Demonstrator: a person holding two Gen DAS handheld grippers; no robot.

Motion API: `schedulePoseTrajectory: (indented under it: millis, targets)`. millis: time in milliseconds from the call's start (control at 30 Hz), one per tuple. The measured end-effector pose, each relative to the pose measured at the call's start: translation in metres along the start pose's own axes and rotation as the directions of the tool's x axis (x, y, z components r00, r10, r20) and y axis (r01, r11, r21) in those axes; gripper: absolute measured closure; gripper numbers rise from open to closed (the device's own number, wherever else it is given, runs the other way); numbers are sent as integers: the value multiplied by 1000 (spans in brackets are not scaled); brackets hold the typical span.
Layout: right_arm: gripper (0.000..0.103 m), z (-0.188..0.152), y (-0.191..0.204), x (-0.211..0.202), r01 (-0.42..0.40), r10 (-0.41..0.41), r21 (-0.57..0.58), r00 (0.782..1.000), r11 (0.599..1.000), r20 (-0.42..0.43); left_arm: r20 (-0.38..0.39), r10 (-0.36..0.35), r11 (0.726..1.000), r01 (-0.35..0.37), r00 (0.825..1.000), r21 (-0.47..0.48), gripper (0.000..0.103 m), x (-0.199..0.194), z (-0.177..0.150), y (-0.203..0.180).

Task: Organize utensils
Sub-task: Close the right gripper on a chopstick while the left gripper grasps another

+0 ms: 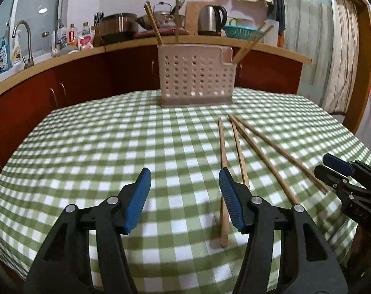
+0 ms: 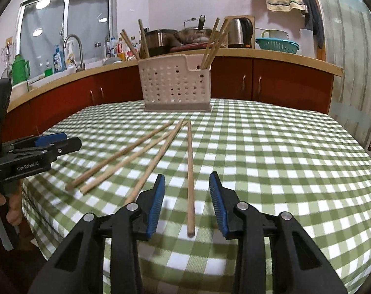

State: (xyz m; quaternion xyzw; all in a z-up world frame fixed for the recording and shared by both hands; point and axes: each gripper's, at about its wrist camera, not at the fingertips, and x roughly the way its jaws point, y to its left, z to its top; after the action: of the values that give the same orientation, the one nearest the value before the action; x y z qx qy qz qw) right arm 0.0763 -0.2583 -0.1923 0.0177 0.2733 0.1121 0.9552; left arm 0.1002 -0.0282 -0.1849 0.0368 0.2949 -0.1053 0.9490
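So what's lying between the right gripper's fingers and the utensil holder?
One chopstick runs from the open right gripper toward the holder, then bare checkered cloth, per the right wrist view.

The left claw point(image 1: 185, 187) is spread wide, its two blue-padded fingers point(image 1: 139, 197) well apart with nothing between them, pointing forward and held low. The right claw point(image 2: 187, 192) is spread wide too, blue pads facing each other across the gap, also low and pointing forward. In the left wrist view the right claw point(image 1: 332, 169) shows at the right edge, just beside the left one. In the right wrist view the left claw point(image 2: 60, 140) shows at the left edge, with the person's left hand point(image 2: 6, 204) wrapped around its handle.
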Motion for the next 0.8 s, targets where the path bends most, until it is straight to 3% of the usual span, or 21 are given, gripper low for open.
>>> schedulePoseTrajectory:
  millis: [300,367,533,700,800]
  targets:
    - [77,-13,-4,5,-1,1,17,1000,1000,-31,-40,-16,1000,16,999,10,51,6,-12,-6]
    - [86,-15,-6,8,-6,7,24,999,1000,-46,-47,-17,1000,18,999,11,53,8,-13,-6]
    - [93,-17,-6,8,-12,13,27,999,1000,-51,-59,-27,1000,28,998,6,54,8,-16,-8]
    - [95,-18,-5,8,-13,14,23,999,1000,-51,-70,-41,999,42,997,24,56,5,-22,-13]
    - [95,-17,-5,8,-12,13,22,999,1000,-51,-89,-49,998,53,995,34,63,7,-26,-16]
